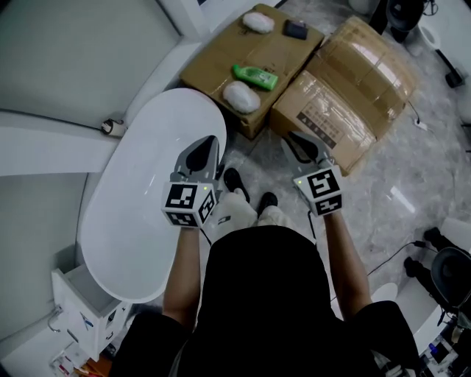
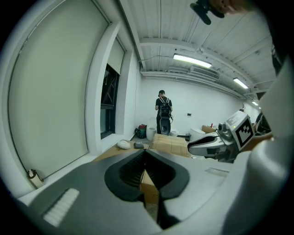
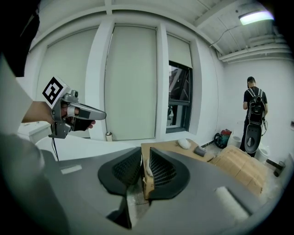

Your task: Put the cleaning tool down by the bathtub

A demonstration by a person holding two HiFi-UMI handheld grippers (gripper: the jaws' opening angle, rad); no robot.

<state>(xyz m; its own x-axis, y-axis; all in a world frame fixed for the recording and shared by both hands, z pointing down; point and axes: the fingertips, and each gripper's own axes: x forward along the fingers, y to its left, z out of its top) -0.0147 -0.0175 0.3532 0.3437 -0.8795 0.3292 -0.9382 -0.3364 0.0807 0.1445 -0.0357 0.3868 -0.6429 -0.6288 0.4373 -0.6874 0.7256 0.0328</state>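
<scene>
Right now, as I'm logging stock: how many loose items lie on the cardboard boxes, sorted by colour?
White pads: 2
Green bottle: 1
Dark small item: 1
Total: 4

No legible word, brand or number anywhere. Block of dark print on the side of the larger cardboard box [image 1: 327, 114], too small and blurred to read. Label on the green bottle [image 1: 255, 76] likewise unreadable. Black-and-white square markers on the left marker cube [image 1: 190, 204] of the left tongs [image 1: 206, 143] and on the right marker cube [image 1: 324, 190] of the right tongs [image 1: 298, 143]: coded patterns only, no letters or digits.
</scene>
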